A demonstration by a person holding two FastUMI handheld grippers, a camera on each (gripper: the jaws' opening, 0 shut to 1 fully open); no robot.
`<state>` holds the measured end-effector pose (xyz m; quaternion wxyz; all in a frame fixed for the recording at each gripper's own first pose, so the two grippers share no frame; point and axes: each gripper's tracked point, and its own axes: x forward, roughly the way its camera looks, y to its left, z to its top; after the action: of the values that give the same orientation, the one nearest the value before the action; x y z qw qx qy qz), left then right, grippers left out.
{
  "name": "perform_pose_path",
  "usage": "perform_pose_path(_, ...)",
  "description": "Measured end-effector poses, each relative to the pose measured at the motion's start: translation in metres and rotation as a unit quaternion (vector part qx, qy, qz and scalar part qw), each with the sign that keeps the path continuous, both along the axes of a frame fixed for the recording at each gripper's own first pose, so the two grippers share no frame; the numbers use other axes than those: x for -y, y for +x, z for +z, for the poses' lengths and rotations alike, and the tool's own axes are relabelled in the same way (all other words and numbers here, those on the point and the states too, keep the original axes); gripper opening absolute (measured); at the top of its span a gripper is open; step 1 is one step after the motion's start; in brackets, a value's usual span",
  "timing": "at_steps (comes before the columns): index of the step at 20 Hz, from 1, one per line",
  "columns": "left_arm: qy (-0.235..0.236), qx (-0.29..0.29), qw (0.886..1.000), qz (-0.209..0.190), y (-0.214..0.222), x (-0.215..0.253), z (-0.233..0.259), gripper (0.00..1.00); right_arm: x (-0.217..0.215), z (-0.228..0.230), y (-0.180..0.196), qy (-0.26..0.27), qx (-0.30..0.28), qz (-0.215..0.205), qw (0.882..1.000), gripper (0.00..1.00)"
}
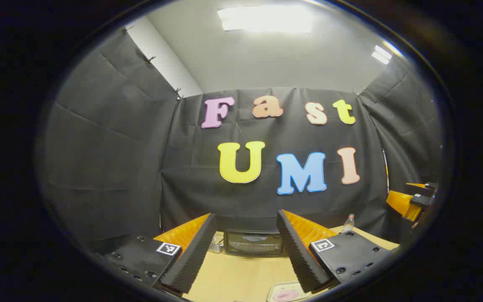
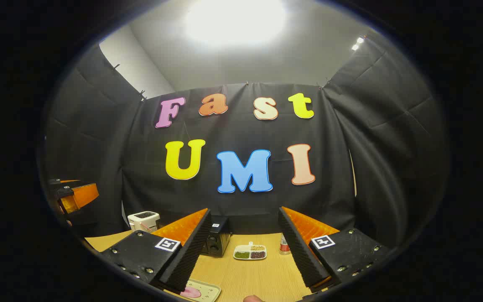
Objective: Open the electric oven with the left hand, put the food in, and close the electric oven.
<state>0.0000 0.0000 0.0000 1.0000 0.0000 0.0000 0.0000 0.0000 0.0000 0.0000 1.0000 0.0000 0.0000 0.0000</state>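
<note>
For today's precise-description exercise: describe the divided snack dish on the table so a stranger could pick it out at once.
Start at the wooden table in front of the black cloth wall. Near its back edge, right of the dark electric oven and left of a small red-labelled bottle, lies the snack dish. It alone is a white dish split into compartments, holding green, dark red and pale fillings.

Recording booth w/ black cloth walls (image 2: 392,126), wooden table (image 2: 250,272) w/ oven (image 1: 254,242), toaster (image 2: 143,219).
</note>
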Motion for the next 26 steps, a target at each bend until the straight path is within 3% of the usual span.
perform_pose_path(8,-0.007,0.007,1.0,-0.013,0.003,0.023,-0.003,1.0,-0.002,-0.012,-0.005,-0.007,0.002,0.017,1.0,0.98)
perform_pose_path(14,-0.002,0.001,1.0,-0.026,0.032,0.051,-0.022,0.97,-0.003,-0.021,-0.004,0.007,0.004,0.04,0.999,0.98)
perform_pose_path(19,-0.002,-0.009,0.999,-0.032,0.103,0.05,-0.047,1.0,-0.012,-0.029,0.008,-0.005,0.002,0.043,0.999,0.98)
perform_pose_path(26,0.0,-0.031,0.998,-0.055,0.232,0.029,-0.098,1.0,-0.034,-0.056,0.05,-0.017,-0.019,-0.001,1.0,0.98)
